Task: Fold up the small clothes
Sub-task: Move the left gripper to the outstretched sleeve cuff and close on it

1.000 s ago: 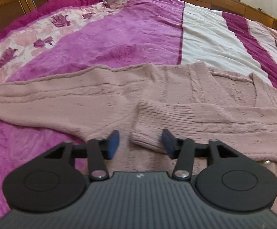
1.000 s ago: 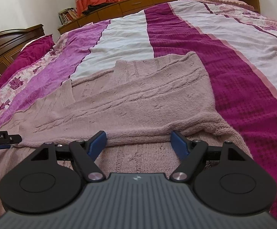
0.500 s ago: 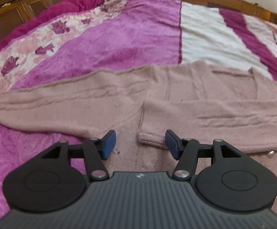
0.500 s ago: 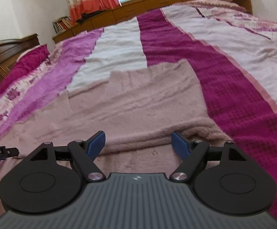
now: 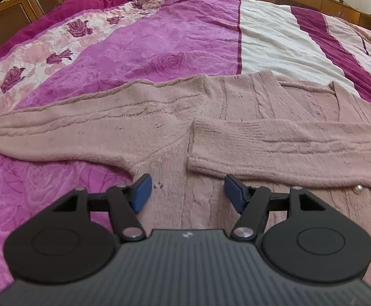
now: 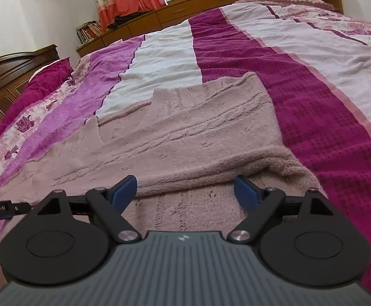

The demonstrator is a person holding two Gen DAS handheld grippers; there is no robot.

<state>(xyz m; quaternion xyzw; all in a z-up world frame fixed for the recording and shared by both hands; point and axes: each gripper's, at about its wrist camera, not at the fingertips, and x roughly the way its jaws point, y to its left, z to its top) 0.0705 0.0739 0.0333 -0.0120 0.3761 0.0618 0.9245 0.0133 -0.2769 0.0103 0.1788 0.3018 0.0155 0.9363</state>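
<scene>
1. Pink knitted cardigan lying spread across the striped bed, filling the middle of both views.
2. One sleeve already lying folded across the body, cuff ending at centre frame; other sleeve stretching out to the left edge, unfolded.
3. Left tool having just been opening, jaws apart, nothing between the pads, hovering just short of the cuff.
4. Right tool likewise just widening, empty, above the folded edge at lower centre.
5. Remaining, judging by this: second sleeve, then folding the body.

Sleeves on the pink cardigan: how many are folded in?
1. The right-side sleeve lies folded across the cardigan; the other sleeve still stretches out over the bedspread.
</scene>
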